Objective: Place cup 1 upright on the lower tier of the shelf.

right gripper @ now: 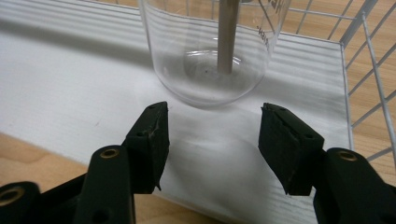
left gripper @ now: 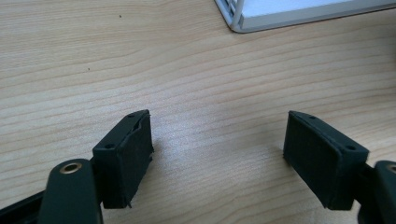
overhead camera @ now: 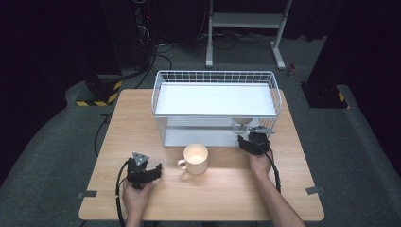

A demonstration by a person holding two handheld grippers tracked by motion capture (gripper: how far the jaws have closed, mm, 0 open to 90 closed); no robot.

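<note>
A clear glass beaker [right gripper: 210, 51] with a grey-brown rod [right gripper: 227, 37] standing in it sits on the white lower shelf [right gripper: 70, 79] of a wire rack [overhead camera: 215, 75], near its front right corner [overhead camera: 241, 125]. My right gripper [right gripper: 212, 116] is at the shelf's front edge [overhead camera: 250, 142], open, its pads just short of the beaker's base and not touching it. My left gripper [overhead camera: 153, 170] rests low over the wooden table [left gripper: 210, 70], open with nothing between its fingers [left gripper: 217, 130].
A cream mug [overhead camera: 195, 158] stands on the table [overhead camera: 137, 123] in front of the rack, between the two grippers, handle to the left. The rack's wire wall [right gripper: 369, 70] rises close on the right of the beaker. The rack's top shelf [overhead camera: 213, 99] is bare.
</note>
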